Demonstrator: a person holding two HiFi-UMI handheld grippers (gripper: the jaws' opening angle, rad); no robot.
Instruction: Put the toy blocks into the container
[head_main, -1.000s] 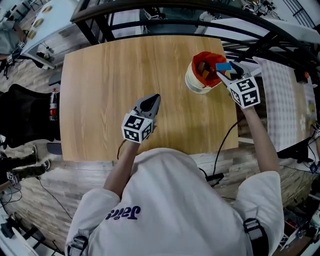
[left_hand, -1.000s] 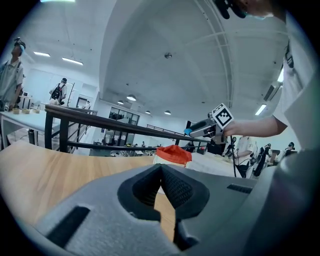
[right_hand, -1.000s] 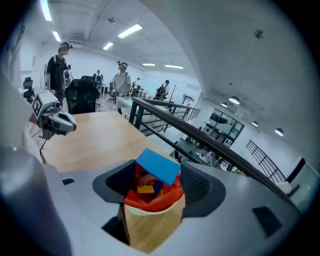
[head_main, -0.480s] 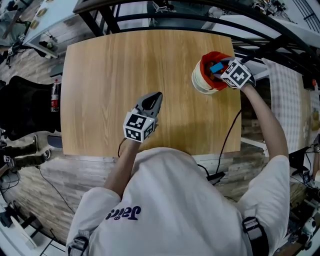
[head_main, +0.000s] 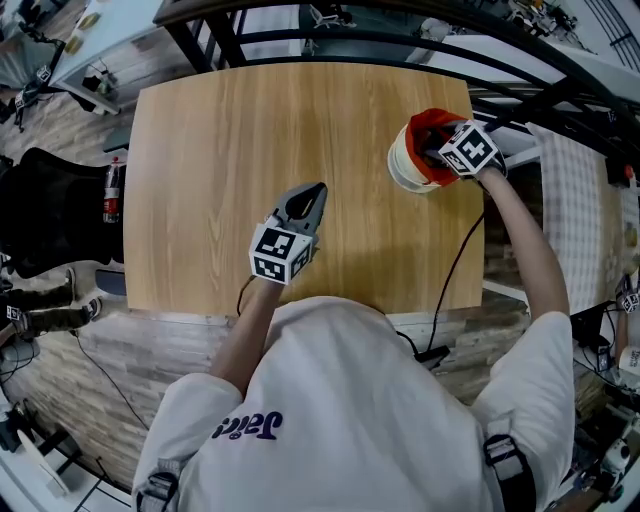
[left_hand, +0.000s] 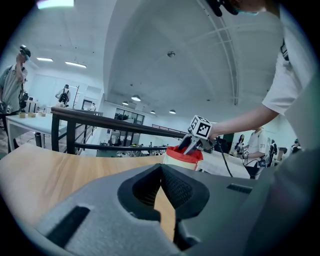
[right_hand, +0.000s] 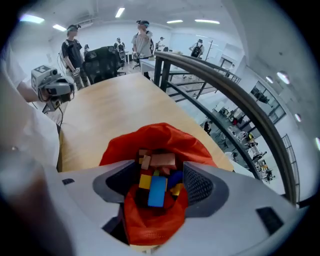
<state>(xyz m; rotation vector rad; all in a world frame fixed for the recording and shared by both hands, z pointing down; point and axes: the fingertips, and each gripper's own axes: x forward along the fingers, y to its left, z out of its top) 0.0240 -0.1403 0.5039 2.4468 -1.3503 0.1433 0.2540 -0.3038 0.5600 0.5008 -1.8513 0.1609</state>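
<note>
1. Wooden counter (head_main: 220, 150): red-lined container (head_main: 400, 172) near right edge.
2. Right hand-held gripper (right_hand: 159, 183) over it, jaws apart; blue block (right_hand: 156, 194) lies inside among other blocks (right_hand: 159, 161).
3. Left hand-held gripper (head_main: 312, 192) mid-counter, jaws together, empty.

From the head camera we're looking steeply down from well above, the whole desk (head_main: 230, 120) in frame. Riding the left gripper (head_main: 311, 193), we skim low across the wood toward the far container (left_hand: 182, 157), which the head view shares. On the right gripper (right_hand: 157, 185) we're peering straight into it, very close.
</note>
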